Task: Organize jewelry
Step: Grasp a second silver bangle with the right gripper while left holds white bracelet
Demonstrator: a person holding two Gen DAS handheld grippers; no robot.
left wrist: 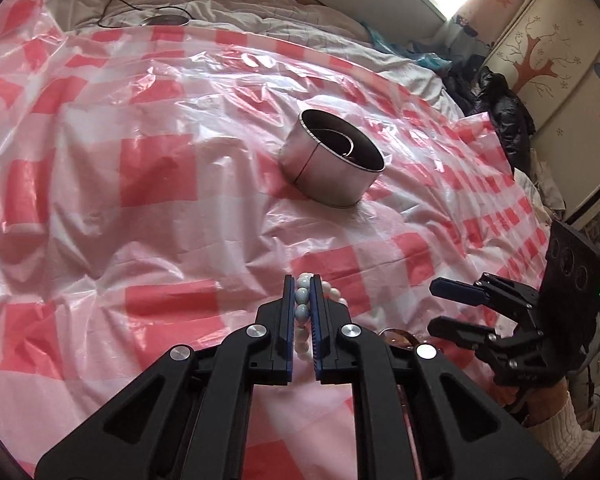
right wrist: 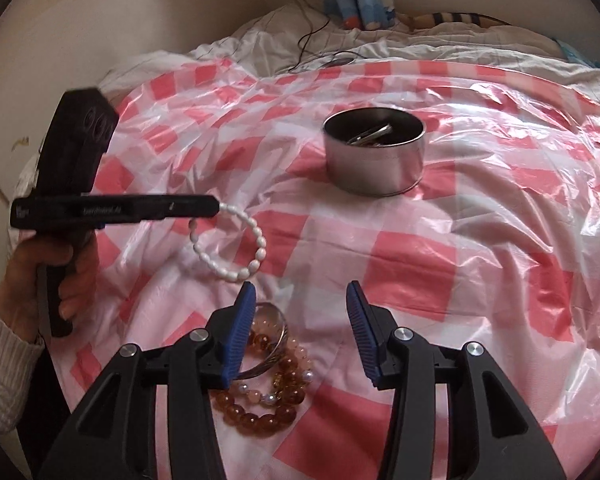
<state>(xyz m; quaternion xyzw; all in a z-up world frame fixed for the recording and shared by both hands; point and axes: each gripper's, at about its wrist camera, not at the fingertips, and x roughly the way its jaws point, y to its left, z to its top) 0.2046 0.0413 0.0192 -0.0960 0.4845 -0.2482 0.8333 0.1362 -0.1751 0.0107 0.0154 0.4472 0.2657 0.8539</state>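
My left gripper (left wrist: 302, 280) is shut on a white bead bracelet (left wrist: 302, 294), a few beads pinched between its blue pads. In the right wrist view the bracelet (right wrist: 256, 240) hangs as a loop from the left gripper (right wrist: 216, 206) just above the red-and-white checked plastic sheet (right wrist: 480, 264). A round metal tin (left wrist: 332, 172) (right wrist: 374, 160) stands open further back, with metal pieces inside. My right gripper (right wrist: 300, 288) (left wrist: 432, 306) is open, with nothing between its fingers. It hovers over a small pile: amber bead bracelets (right wrist: 260, 416), a pale pink bead bracelet (right wrist: 296, 350) and a silver bangle (right wrist: 278, 320).
The sheet covers a rumpled bed. A metal lid (left wrist: 166, 20) and a black cable (right wrist: 308, 32) lie at the far end. Dark clothes (left wrist: 500, 108) are heaped at the bed's right edge, in front of a painted wardrobe (left wrist: 548, 60). A wall runs along the left.
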